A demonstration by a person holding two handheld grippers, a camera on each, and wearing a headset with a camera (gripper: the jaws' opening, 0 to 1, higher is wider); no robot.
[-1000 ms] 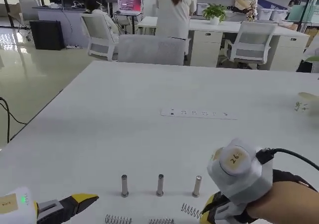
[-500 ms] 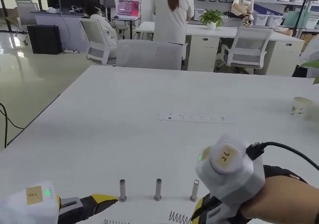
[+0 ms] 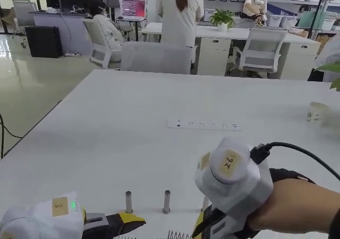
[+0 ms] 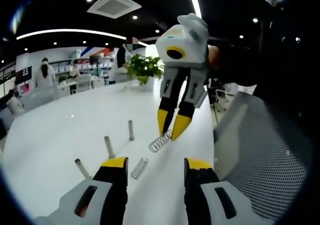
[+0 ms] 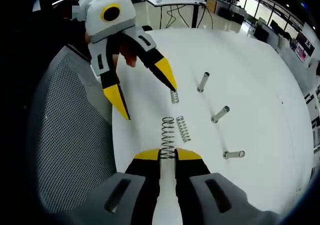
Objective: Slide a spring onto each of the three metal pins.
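White office desk carries three upright pins. The right gripper has its fingers nipped on one end of a spring. The left gripper gapes wide near a second spring. These springs look light, bendy and likely to flick away, so a gentle end-grip probably suits.

the left gripper sits low, its jaws spread wide with nothing between them. the right gripper faces it, jaws pinched nearly together on the end of a spring. the right forearm comes in from the lower right. the gripper tips are near each other but apart.
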